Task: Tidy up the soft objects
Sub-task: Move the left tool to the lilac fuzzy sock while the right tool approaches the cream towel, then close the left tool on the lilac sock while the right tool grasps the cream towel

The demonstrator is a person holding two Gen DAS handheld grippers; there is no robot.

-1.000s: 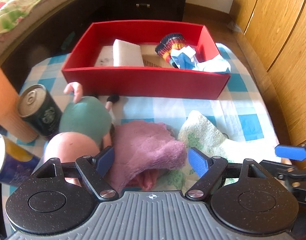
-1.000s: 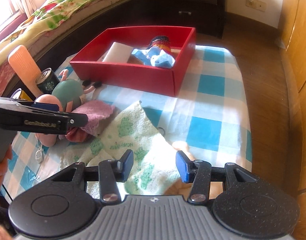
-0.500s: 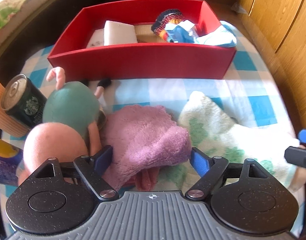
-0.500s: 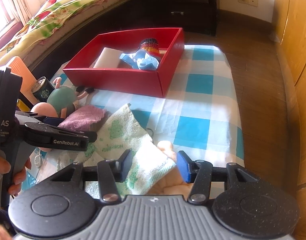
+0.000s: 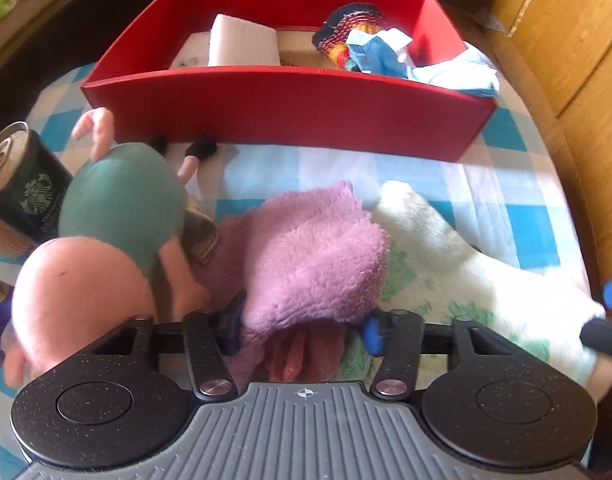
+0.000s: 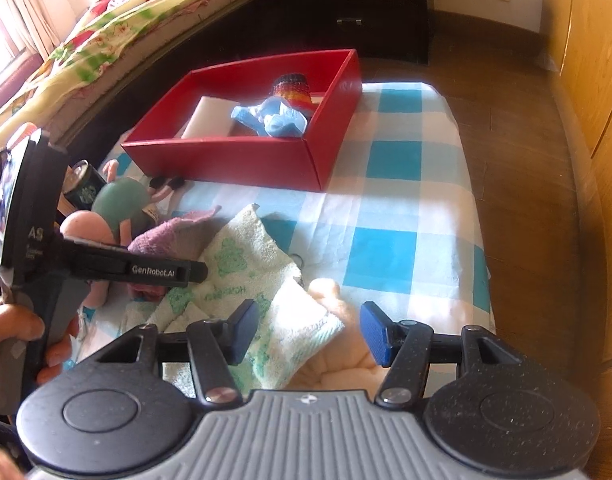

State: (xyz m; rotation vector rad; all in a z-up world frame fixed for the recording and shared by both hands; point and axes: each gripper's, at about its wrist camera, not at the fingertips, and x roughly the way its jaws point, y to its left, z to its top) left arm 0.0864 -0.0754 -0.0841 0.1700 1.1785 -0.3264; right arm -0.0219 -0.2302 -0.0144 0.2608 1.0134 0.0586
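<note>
Purple towel (image 5: 309, 256), long axis running toward the red box (image 5: 290, 108), sits between the closing left gripper (image 5: 302, 330).

Purple fuzzy cloth (image 5: 313, 248) bunched on checkered mat, overlapping cream green-print towel (image 5: 457, 256), before red box (image 5: 290, 108).

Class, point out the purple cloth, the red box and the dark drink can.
purple cloth (image 5: 317, 256), left wrist view, fluffy top fold.
red box (image 5: 290, 114), left wrist view, near outer wall.
dark drink can (image 5: 30, 196), left wrist view, printed side.
</note>
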